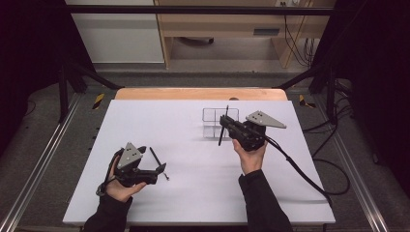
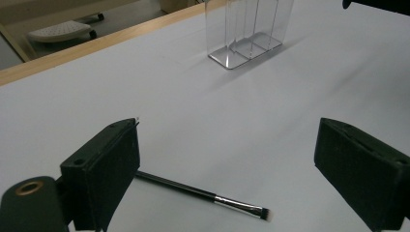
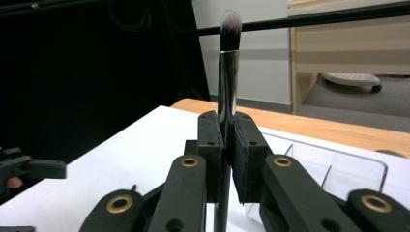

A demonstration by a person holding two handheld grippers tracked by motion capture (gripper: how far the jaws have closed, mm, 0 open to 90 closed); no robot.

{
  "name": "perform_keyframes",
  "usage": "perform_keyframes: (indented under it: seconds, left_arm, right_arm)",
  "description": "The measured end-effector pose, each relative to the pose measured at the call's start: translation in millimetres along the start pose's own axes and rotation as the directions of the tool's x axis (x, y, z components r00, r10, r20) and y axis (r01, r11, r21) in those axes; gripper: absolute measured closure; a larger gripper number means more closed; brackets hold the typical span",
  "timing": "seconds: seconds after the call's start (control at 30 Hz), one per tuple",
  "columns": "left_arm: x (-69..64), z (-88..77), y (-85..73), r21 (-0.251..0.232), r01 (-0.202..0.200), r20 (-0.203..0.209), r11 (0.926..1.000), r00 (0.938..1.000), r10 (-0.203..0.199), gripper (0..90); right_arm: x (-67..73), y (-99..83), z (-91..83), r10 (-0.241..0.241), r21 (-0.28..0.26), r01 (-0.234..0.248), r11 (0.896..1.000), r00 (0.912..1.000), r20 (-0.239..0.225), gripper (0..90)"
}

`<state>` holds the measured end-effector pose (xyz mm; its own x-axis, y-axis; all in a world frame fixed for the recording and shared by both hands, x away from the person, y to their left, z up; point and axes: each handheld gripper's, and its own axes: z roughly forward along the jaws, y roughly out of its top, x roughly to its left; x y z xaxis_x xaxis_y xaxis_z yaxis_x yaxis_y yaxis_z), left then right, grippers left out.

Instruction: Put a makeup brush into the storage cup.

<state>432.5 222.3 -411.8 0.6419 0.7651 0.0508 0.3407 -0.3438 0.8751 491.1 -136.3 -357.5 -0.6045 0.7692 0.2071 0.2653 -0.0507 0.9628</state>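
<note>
White rectangular surface underneath everything, with a wooden strip along its far edge. Toward the far right of the surface, a clear acrylic organiser split into compartments, upright, apparently empty.

Right claw just in front of that organiser, pressed together and pinching a black-handled makeup brush with a silver ferrule and grey bristle tip. Held near upright, bristles up, handle end down, close over the organiser's near side; which compartment lies beneath cannot be told.

Left claw near the front left corner of the surface, spread wide, nothing between the pads. In the left gripper view, a thin black makeup brush with a short silver ferrule and small flat tip flat on the surface, just beyond the left pad and crossing into the gap. Long axis roughly across the claw's opening rather than along it, bristle end toward the middle of the gap, handle end passing behind the left pad.

Judged from this: left hand far nearer the thin brush; probably a lowering over the handle, perhaps with a slight turn so the pads close across the shaft rather than along it
</note>
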Motion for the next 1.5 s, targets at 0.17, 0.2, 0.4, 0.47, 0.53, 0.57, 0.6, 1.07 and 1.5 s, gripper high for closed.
perform_keyframes:
  seconds: [0.17, 0.2, 0.4, 0.47, 0.53, 0.57, 0.6, 1.07, 1.5]
  left_arm:
    - [6.4, -3.9, -3.0, -0.003, 0.022, -0.015, 0.9998, 0.9997, -0.022, 7.8]
    - [7.1, -4.4, -3.5, -0.004, 0.023, -0.017, 0.9997, 0.9996, -0.023, 7.8]
    - [13.5, -9.4, -7.9, -0.003, 0.037, -0.033, 0.9993, 0.9988, -0.037, 7.8]
    - [15.6, -10.9, -8.8, -0.005, 0.045, -0.037, 0.999, 0.9983, -0.045, 7.8]
    - [17.3, -12.0, -9.4, -0.006, 0.052, -0.041, 0.9986, 0.9978, -0.052, 7.8]
    - [17.7, -12.3, -9.6, -0.007, 0.054, -0.041, 0.9985, 0.9977, -0.054, 7.8]
    - [18.2, -12.7, -9.7, -0.006, 0.054, -0.042, 0.9985, 0.9976, -0.055, 7.8]
    - [20.0, -11.6, -10.6, 0.003, 0.055, -0.047, 0.9985, 0.9974, -0.055, 7.8]
    - [20.9, -12.2, -10.4, 0.001, 0.059, -0.047, 0.9982, 0.9971, -0.059, 7.9]
  right_arm:
    - [-2.2, 5.1, 4.5, -0.012, -0.003, 0.012, 1.0, 0.9997, 0.021, 83.9]
    - [-2.9, 6.7, 6.2, -0.017, -0.003, 0.017, 1.0, 0.9994, 0.029, 83.9]
    - [-7.1, 15.3, 14.9, -0.04, -0.001, 0.04, 0.999, 0.9971, 0.065, 83.9]
    - [-8.7, 18.1, 18.0, -0.042, -0.003, 0.042, 0.999, 0.9963, 0.075, 83.9]
    - [-10.1, 20.4, 21.4, -0.043, -0.004, 0.044, 0.999, 0.9955, 0.084, 83.9]
    - [-11.3, 21.5, 23.6, -0.044, -0.004, 0.045, 0.999, 0.9949, 0.091, 83.9]
    - [-12.0, 22.1, 24.9, -0.044, -0.004, 0.045, 0.999, 0.9945, 0.095, 83.9]
    - [-26.0, 27.8, 44.1, -0.034, -0.028, 0.039, 0.999, 0.9858, 0.165, 83.9]
    - [-39.1, 28.1, 62.3, -0.017, -0.025, 0.023, 0.999, 0.9806, 0.195, 83.9]
